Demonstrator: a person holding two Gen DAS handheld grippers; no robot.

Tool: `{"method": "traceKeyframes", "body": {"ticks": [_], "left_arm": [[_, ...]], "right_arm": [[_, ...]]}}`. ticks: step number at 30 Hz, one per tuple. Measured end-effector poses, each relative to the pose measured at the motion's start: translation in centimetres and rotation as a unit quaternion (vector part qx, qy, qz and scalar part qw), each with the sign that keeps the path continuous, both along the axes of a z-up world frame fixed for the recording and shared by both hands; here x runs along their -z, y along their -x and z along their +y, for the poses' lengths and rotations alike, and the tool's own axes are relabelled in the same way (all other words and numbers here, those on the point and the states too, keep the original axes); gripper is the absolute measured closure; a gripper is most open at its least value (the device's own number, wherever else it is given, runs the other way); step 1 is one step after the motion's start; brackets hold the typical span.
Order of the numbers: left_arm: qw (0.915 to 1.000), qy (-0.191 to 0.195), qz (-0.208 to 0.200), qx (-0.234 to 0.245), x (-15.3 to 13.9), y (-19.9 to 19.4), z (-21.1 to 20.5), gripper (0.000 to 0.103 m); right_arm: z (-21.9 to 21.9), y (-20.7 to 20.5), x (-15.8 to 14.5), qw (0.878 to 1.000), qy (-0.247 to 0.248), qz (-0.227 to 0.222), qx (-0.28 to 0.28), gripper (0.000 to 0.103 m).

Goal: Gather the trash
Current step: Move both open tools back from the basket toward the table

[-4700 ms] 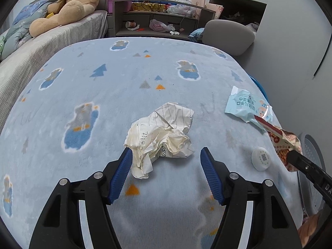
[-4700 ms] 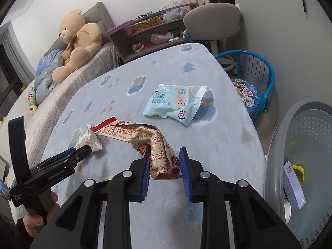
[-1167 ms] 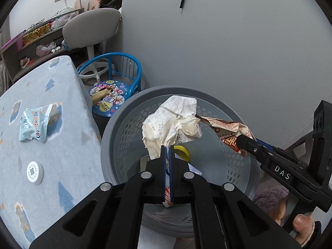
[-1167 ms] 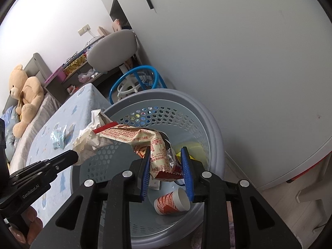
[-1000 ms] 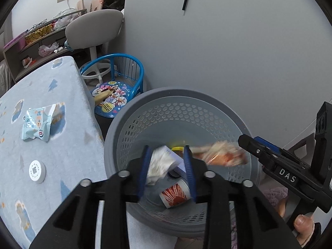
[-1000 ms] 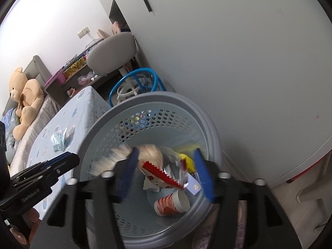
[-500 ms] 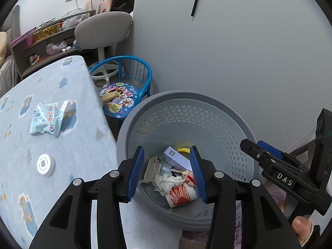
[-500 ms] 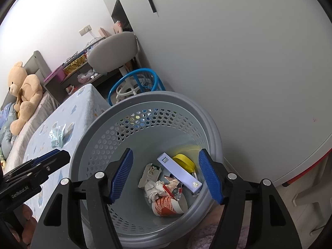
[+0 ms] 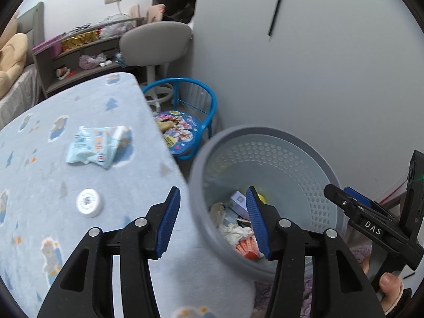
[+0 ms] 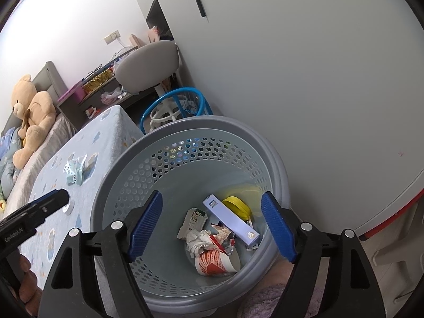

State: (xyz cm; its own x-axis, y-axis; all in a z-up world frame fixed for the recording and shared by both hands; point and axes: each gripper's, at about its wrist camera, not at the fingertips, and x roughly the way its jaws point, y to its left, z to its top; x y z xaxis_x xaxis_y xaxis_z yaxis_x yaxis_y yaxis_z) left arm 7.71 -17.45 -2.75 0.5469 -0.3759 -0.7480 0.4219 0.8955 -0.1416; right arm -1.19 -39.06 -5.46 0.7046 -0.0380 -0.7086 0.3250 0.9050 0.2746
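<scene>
My right gripper [image 10: 210,222] hangs over the round grey perforated plastic basket [image 10: 267,143]; jaws wide and opening, nothing between the pads; directly below them on the basket floor lie the crumpled white paper ball [image 10: 197,239], the red-and-white snack wrapper [image 10: 221,234], a red-printed paper cup [image 10: 216,261] on its side, a long white box [image 10: 230,220] and a yellow round lid [image 10: 235,205]. My left gripper [image 9: 213,220] straddles the basket's near rim; jaws about half wide and opening, empty; left pad over the light-blue patterned tablecloth [image 9: 39,185], right pad over the basket. Ahead-left of it on the cloth: a pale-blue snack packet [image 9: 96,148]; nearer, just left of the left pad, a small white round cap [image 9: 88,202]; both well apart from the basket.
</scene>
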Motion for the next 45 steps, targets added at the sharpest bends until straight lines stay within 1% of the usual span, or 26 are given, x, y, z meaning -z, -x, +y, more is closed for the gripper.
{"method": "traceKeyframes", "body": {"ticks": [3,11,14,19,24,33,35,41,45], "left_arm": [[0.9998,0.0,-0.007,-0.019,-0.3,-0.1,1.8,0.05],[0.9978,-0.002,-0.011,-0.066,-0.1,-0.8,6.5,0.05],[0.9965,-0.001,-0.016,-0.082,-0.2,-1.0,8.2,0.046],[0.9941,-0.004,-0.018,-0.107,0.0,-1.3,10.9,0.046],[0.9916,-0.006,-0.012,-0.129,0.5,-1.8,13.1,0.046],[0.9878,-0.01,0.0,-0.155,1.6,-2.5,15.9,0.045],[0.9871,-0.011,0.005,-0.16,1.9,-2.7,16.4,0.045],[0.985,-0.01,0.016,-0.171,2.8,-3.5,17.4,0.045],[0.9852,-0.011,0.028,-0.169,3.7,-4.0,17.4,0.045]], "right_arm": [[0.4,-0.1,-0.1,1.0,0.003,-0.001,0.0,0.025],[1.5,-0.8,-0.4,1.0,0.007,-0.012,-0.004,0.019],[2.2,-1.2,-0.6,1.0,0.009,-0.009,-0.012,0.018],[3.8,-2.0,-1.1,0.999,0.017,-0.005,-0.027,0.016],[5.9,-3.0,-1.8,0.998,0.027,-0.01,-0.05,0.014],[9.2,-6.6,-2.7,0.994,0.04,-0.023,-0.094,0.012],[10.0,-7.6,-2.8,0.993,0.043,-0.026,-0.107,0.01],[11.7,-9.1,-2.0,0.989,0.045,-0.018,-0.137,0.009],[11.7,-9.3,-1.3,0.99,0.036,-0.012,-0.139,0.009]]}}
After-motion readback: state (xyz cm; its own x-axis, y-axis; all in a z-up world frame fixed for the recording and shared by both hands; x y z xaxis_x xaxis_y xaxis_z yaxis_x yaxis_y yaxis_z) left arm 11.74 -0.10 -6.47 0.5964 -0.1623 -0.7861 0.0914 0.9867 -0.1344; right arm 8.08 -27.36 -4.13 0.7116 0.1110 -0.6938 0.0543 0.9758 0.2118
